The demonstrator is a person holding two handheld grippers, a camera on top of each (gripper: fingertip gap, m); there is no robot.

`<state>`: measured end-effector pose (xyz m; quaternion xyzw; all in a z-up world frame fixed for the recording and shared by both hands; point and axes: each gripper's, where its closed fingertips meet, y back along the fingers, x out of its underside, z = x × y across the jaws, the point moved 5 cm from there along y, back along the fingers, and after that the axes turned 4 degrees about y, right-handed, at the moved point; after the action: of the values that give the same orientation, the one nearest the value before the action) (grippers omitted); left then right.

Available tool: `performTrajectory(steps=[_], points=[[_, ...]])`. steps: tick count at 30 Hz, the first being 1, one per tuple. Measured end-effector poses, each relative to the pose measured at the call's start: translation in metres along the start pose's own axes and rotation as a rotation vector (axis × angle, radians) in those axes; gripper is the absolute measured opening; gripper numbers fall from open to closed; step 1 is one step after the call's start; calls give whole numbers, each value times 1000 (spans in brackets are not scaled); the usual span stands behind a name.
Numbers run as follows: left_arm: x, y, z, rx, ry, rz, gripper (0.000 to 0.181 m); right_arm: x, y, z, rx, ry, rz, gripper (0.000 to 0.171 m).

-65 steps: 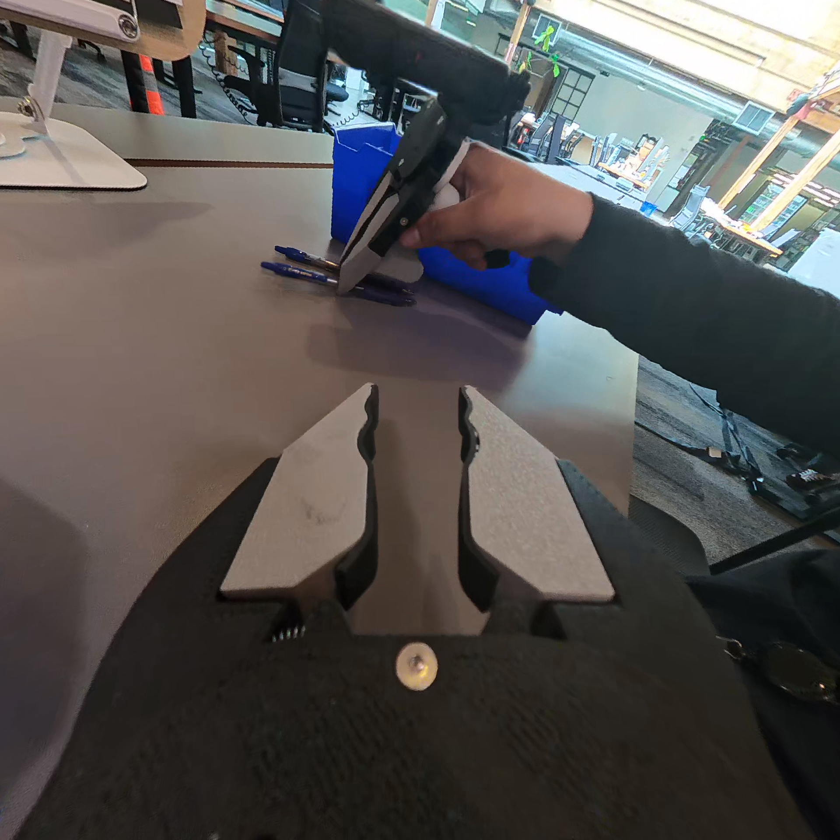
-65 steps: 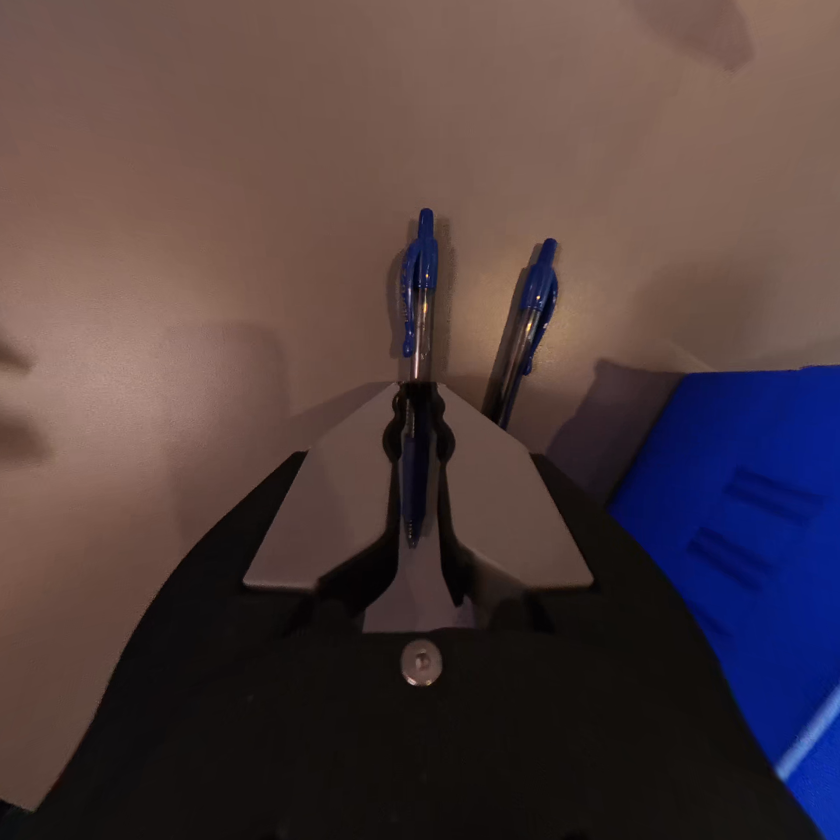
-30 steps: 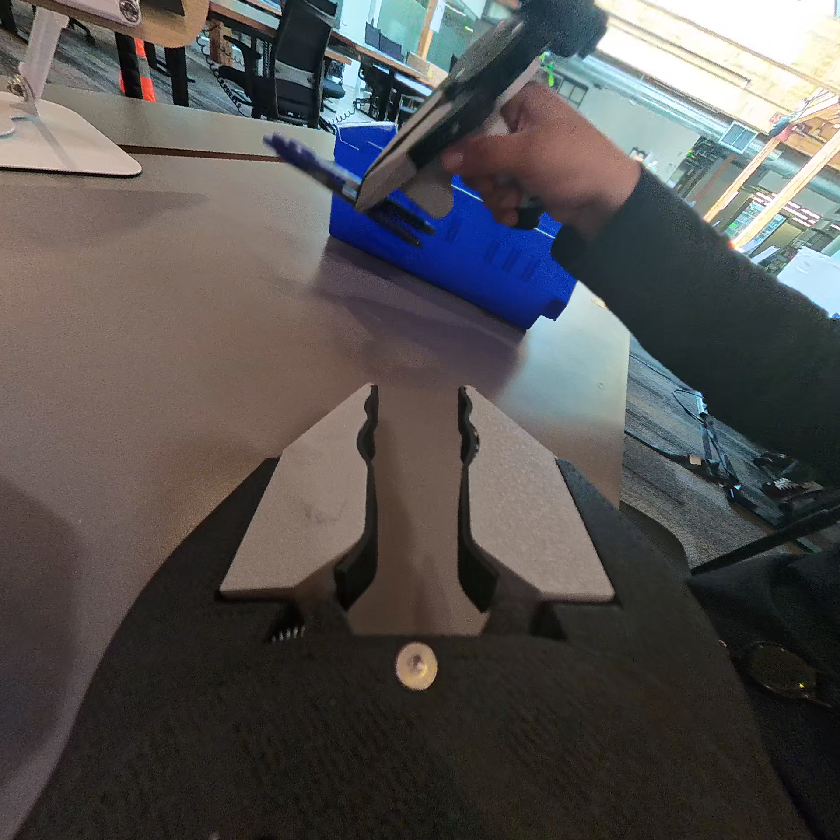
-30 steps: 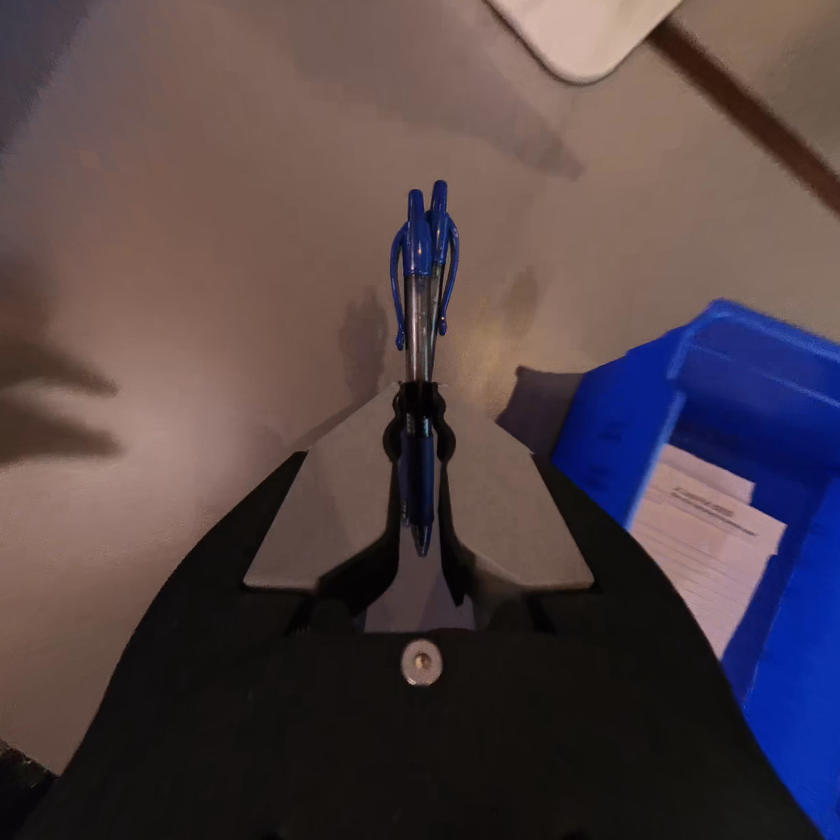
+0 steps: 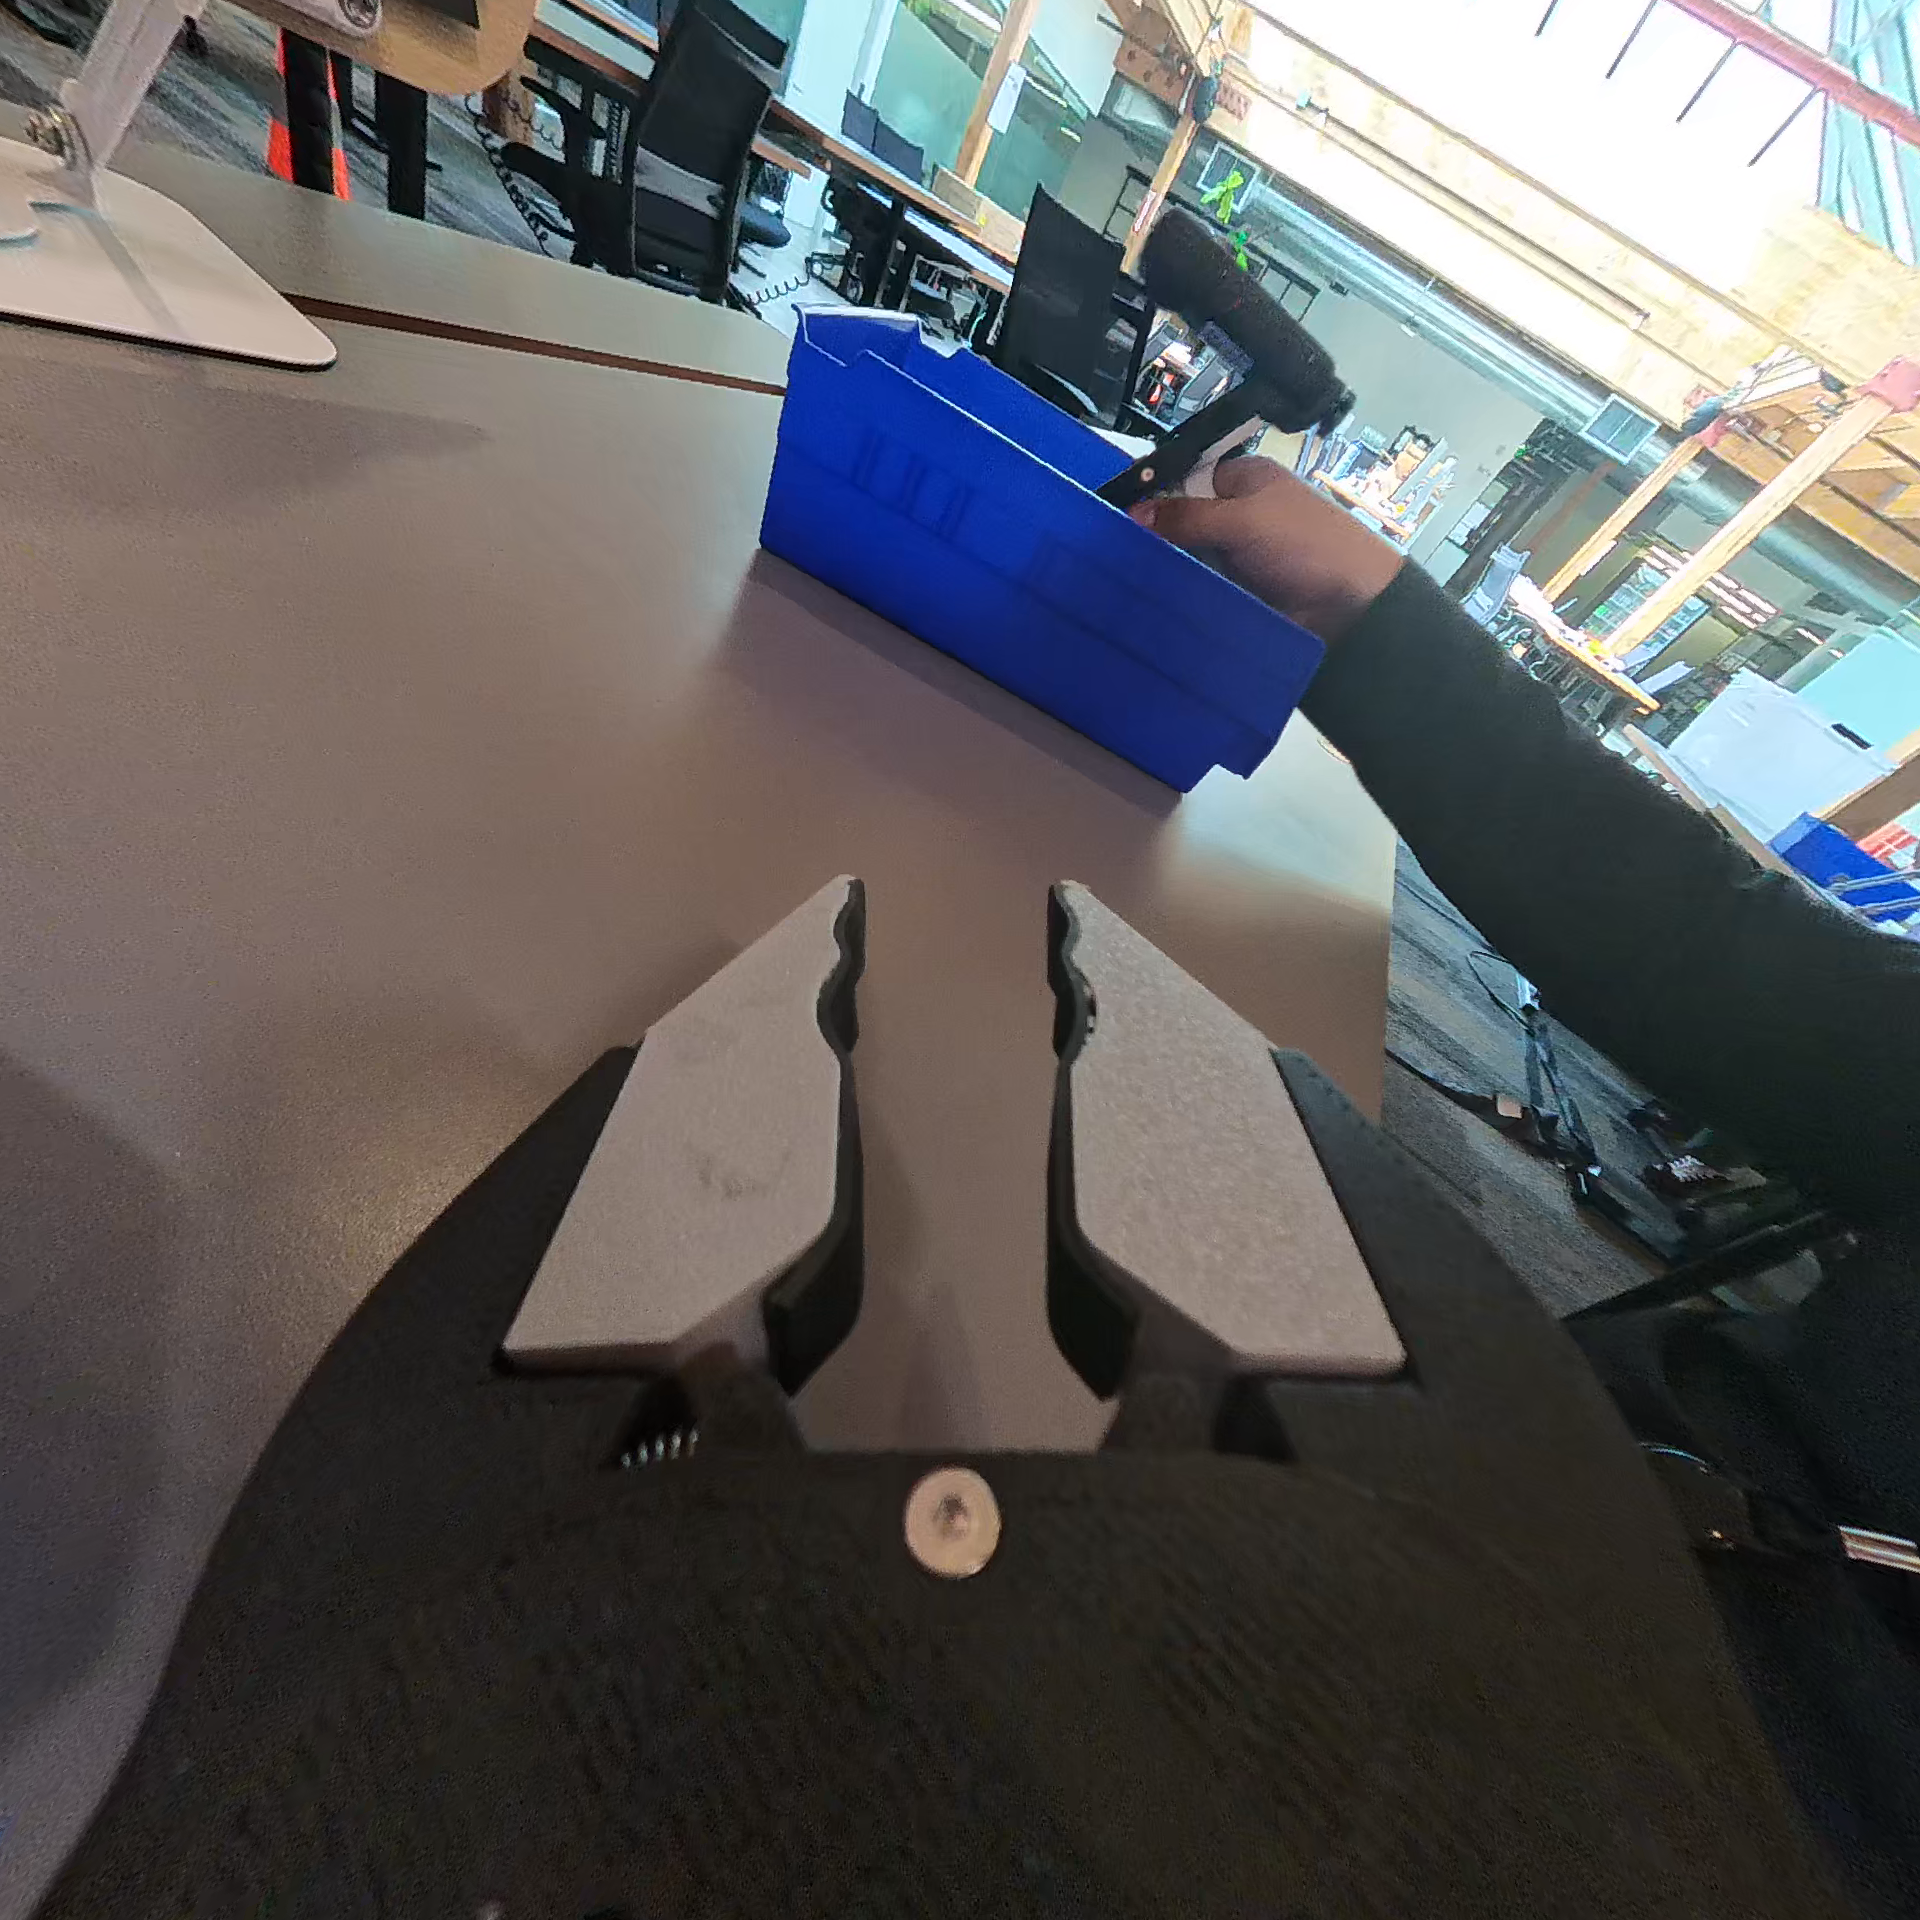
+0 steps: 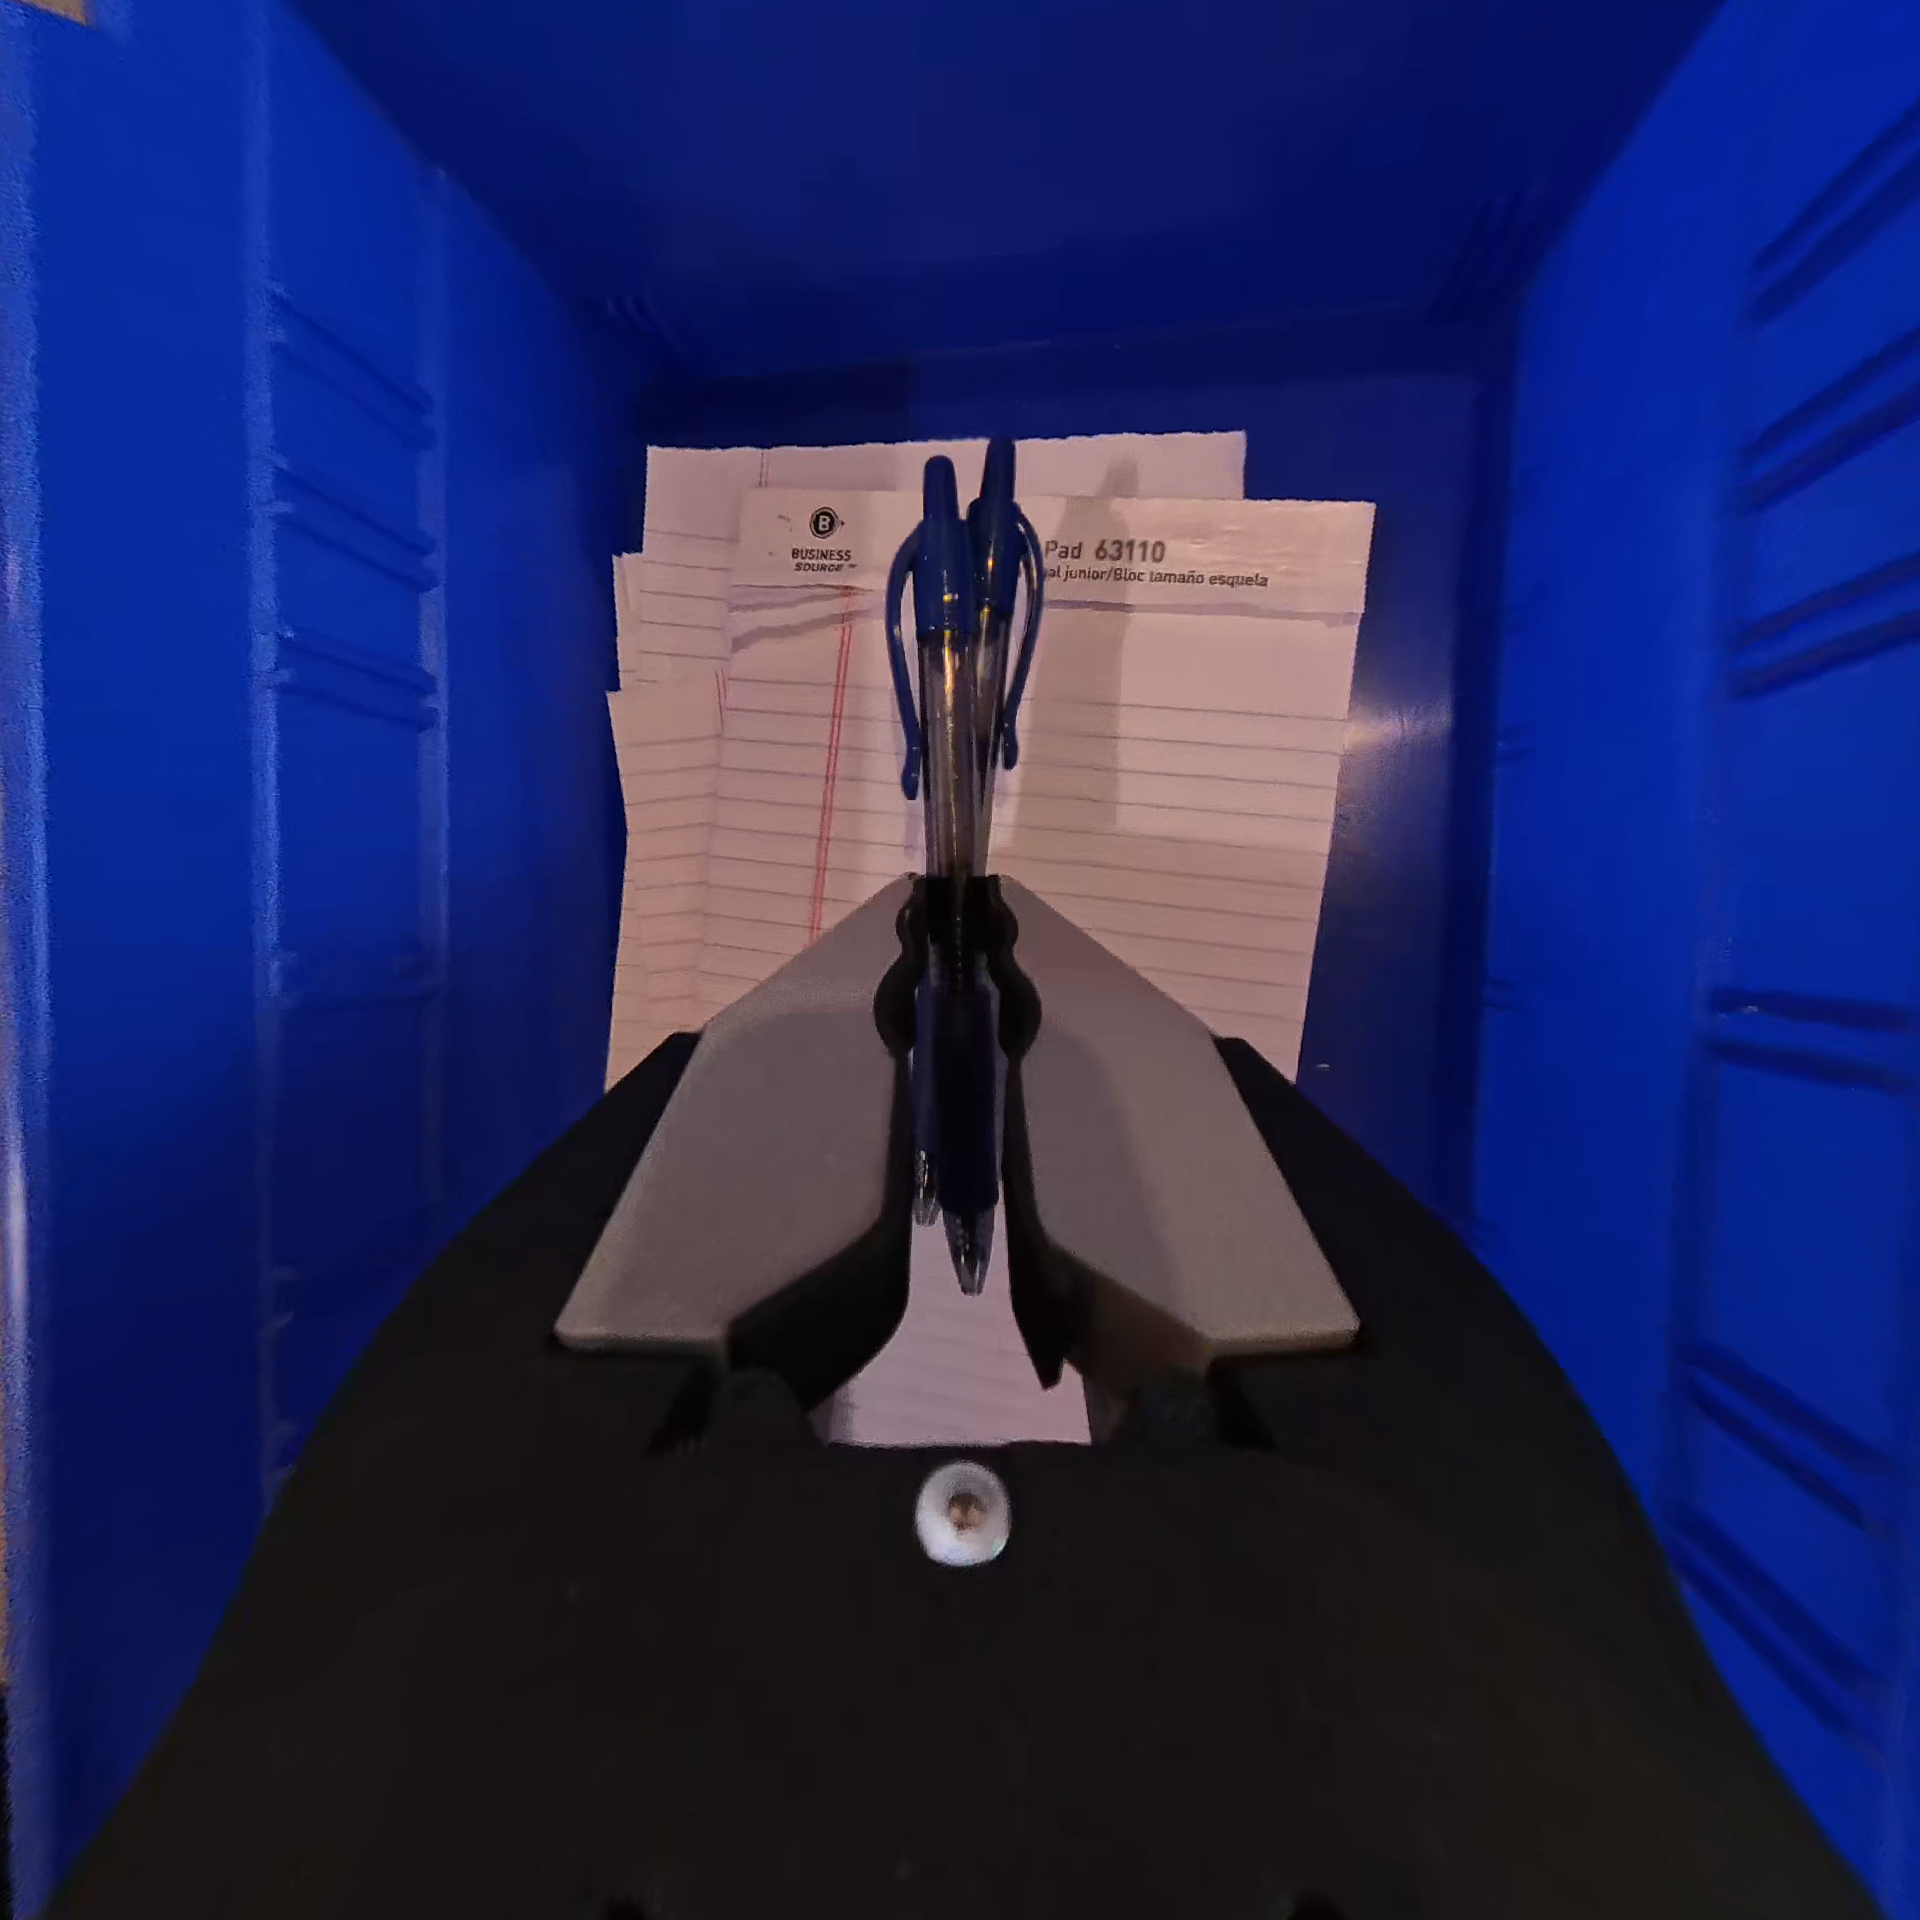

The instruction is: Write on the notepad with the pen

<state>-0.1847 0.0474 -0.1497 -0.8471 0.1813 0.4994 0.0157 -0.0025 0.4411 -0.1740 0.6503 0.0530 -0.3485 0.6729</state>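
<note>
So compared to a second ago, the right gripper (image 6: 958, 914) has gone from hovering over the bench beside the bin to being down inside the bin (image 6: 312, 727), blue walls on both sides of its view. In the left view it's mostly hidden behind the bin's (image 5: 997, 561) wall at about 1 o'clock, only the hand (image 5: 1268, 540) and the black handle poke out above the rim. The left gripper (image 5: 954, 935) hasn't budged, it sits low over the bench (image 5: 416, 727) with its fingers (image 5: 727, 1143) spread apart and nothing between them.

Count: two pens (image 6: 961, 665), both blue with clear barrels, pinched side by side in the right fingers (image 6: 790, 1122), which are closed tight on them. Clip ends point to 12 o'clock, tips point back toward the camera. One notepad (image 6: 1174, 790) lies on the bin floor straight ahead under the pens, lined paper with a printed header strip. A few loose lined sheets (image 6: 665, 727) stick out from under it toward 10 o'clock, can't count them exactly. One bin, and one white stand base (image 5: 156, 281) on the bench at 10 o'clock in the left view.
</note>
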Motion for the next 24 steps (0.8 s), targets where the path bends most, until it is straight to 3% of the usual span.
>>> performTrajectory(steps=[13, 20, 24], points=[[1, 0, -1, 7, 3, 5, 33, 11, 1, -3, -42, -25, 16, 7], [1, -1, 0, 6, 6, 7, 33, -2, 24, -11, -56, -83, -96, 7], [1, -1, 0, 7, 7, 8, 33, 17, 8, -25, 12, -106, 19, 7]])
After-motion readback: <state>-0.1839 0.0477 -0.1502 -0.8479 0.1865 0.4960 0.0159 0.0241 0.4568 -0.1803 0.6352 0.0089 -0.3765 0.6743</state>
